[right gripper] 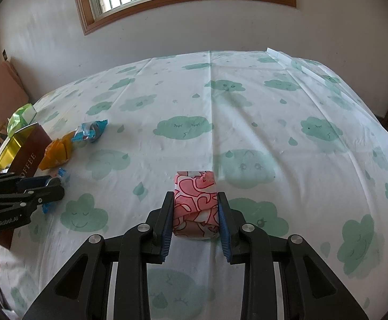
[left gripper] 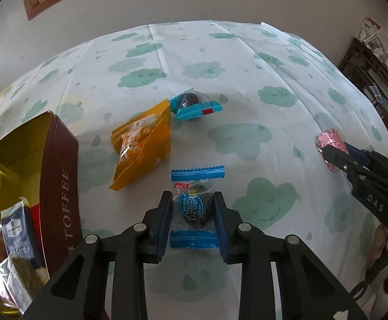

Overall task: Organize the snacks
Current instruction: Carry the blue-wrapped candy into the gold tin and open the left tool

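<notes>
My left gripper [left gripper: 193,200] is shut on a blue-and-clear wrapped plum candy [left gripper: 194,208] that rests on the cloud-print tablecloth. My right gripper [right gripper: 195,200] is shut on a pink-and-red wrapped block snack [right gripper: 196,202]; it also shows in the left wrist view [left gripper: 330,144]. An orange snack pouch [left gripper: 142,145] and a second blue wrapped candy [left gripper: 195,105] lie farther back. A brown TOFFEE tin [left gripper: 60,186] with a gold inside stands open at the left and holds several packets [left gripper: 15,234].
The tablecloth [right gripper: 247,106] covers the whole table. A green carton [right gripper: 20,118] stands behind the tin. A wall with a window is behind the table. Dark wooden furniture [left gripper: 372,80] stands at the right.
</notes>
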A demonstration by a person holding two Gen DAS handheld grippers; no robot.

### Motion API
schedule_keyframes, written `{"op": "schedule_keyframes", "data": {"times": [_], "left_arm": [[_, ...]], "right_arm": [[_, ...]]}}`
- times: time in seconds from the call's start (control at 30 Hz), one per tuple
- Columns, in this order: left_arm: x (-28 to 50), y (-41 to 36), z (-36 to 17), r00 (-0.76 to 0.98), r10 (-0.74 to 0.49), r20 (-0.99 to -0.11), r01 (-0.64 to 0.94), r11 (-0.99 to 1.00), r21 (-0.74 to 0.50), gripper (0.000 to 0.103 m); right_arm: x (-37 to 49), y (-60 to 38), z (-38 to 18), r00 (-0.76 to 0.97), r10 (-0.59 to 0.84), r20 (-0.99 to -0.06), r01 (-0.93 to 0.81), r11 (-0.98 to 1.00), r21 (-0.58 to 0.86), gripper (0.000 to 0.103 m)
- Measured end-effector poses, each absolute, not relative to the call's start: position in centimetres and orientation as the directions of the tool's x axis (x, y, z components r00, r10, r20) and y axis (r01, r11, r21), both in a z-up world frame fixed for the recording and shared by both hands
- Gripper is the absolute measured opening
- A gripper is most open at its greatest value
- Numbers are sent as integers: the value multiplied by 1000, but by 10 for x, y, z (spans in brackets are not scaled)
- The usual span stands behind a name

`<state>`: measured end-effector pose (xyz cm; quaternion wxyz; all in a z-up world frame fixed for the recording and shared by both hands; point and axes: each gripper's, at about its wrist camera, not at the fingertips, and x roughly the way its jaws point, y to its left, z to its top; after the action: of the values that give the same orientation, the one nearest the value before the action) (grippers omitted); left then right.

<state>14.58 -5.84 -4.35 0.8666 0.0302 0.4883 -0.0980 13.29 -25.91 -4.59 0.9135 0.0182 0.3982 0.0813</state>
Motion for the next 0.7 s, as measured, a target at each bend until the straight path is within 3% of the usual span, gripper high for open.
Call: {"op": "schedule_keyframes", "data": {"times": [0.7], "left_arm": [[85, -35, -10, 553, -113, -825, 125, 991, -52, 26]], "right_arm": [[134, -243, -47, 670, 83, -738, -134, 991, -10, 33]]}}
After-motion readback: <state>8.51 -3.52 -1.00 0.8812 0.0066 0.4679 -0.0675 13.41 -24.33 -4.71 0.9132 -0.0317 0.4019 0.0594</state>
